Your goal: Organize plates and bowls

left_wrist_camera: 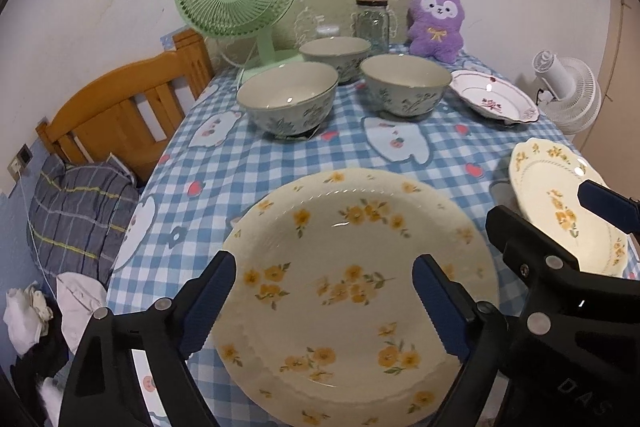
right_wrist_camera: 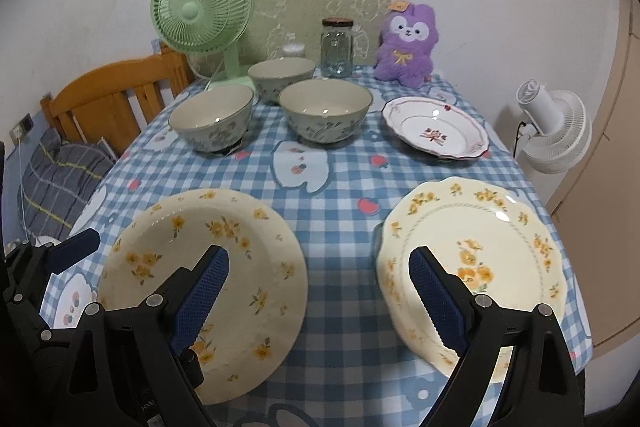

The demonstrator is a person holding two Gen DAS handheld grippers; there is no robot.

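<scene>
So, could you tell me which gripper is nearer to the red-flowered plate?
Right. The right gripper hangs beside the scalloped yellow plate, just in front of the red-flowered plate; the left gripper hangs over the round yellow plate, farther left.

Both wrist cameras near, angled down over table (left_wrist_camera: 280,155); shared: whole tabletop.

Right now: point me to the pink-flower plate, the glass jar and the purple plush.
pink-flower plate (right_wrist_camera: 436,135), right wrist view, on its centre flower motif.
glass jar (right_wrist_camera: 337,51), right wrist view, on the clear body below the lid.
purple plush (left_wrist_camera: 436,31), left wrist view, on its belly by the yellow bow.
</scene>
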